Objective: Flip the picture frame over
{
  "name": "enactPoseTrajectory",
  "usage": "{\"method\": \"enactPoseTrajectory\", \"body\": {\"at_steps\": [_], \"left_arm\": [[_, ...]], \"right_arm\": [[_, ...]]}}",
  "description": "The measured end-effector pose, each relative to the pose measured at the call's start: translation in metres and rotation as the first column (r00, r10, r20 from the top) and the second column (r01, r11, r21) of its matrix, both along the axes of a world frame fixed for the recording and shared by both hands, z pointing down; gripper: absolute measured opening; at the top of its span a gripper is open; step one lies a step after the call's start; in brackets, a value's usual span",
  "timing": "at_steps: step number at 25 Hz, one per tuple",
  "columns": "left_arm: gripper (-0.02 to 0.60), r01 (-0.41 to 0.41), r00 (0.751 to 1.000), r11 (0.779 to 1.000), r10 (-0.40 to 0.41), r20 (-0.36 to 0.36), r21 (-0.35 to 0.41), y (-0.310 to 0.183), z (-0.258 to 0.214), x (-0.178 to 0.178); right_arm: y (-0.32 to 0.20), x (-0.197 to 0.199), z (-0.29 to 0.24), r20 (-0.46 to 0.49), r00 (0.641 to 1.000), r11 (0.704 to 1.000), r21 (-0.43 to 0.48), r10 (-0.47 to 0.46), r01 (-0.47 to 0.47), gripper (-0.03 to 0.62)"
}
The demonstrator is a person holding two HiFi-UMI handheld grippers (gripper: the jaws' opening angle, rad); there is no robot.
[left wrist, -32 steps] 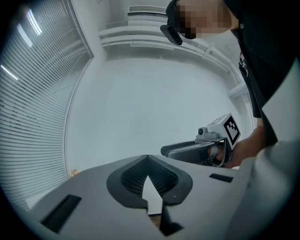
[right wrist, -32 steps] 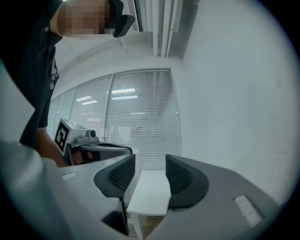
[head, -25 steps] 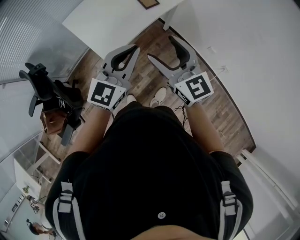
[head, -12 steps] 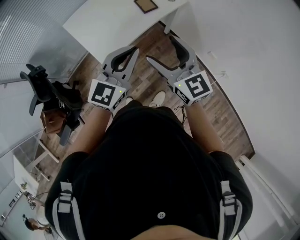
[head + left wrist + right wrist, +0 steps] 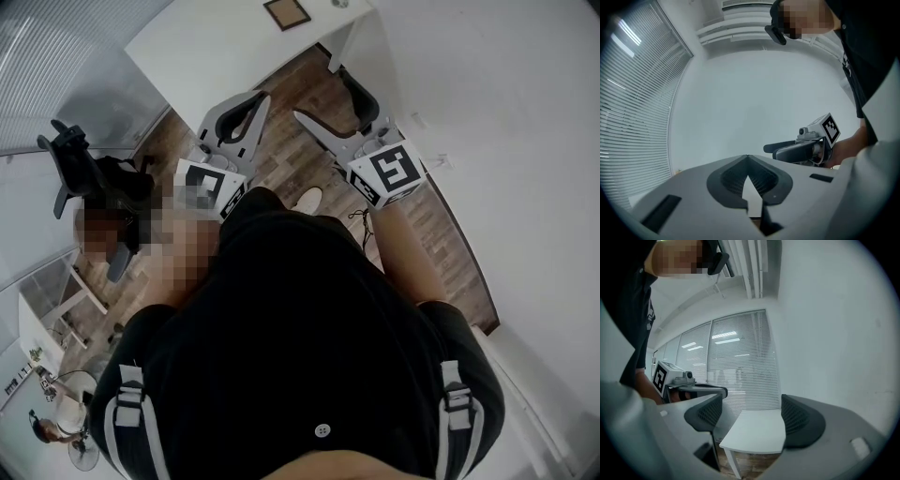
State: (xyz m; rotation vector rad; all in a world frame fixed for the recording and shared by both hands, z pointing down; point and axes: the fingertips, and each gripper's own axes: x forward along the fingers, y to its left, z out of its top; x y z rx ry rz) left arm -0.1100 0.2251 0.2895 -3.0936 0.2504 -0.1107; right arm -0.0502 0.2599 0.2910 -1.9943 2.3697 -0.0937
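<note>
Most of the room ahead of the person was wooden floor (image 5: 302, 167), with the white desk (image 5: 214, 49) standing at its far side and a black office chair (image 5: 82, 176) off to the person's left. Short of the desk's edge, the left tongs (image 5: 255, 99) were clenched tip to tip with nothing in them, while the right tongs (image 5: 330, 101), whose jaws had just been opening, stood spread wide and held nothing. Smallest of all, the dark-edged picture frame (image 5: 287, 13) lay flat on the desk's far part, well apart from both tongs.
</note>
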Motion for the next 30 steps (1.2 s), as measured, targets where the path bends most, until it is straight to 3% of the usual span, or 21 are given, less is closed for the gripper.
{"method": "enactPoseTrajectory", "body": {"at_steps": [14,30], "left_arm": [[0.006,0.031,0.999,0.999,-0.031,0.008,-0.017,-0.022,0.02,0.042],[0.006,0.06,0.998,0.997,-0.061,-0.027,-0.047,-0.158,0.027,0.106]], "right_arm": [[-0.028,0.042,0.018,0.025,0.999,0.999,-0.013,-0.037,0.037,0.394],[-0.165,0.107,0.027,-0.015,0.999,0.997,-0.061,-0.049,0.048,0.393]]}}
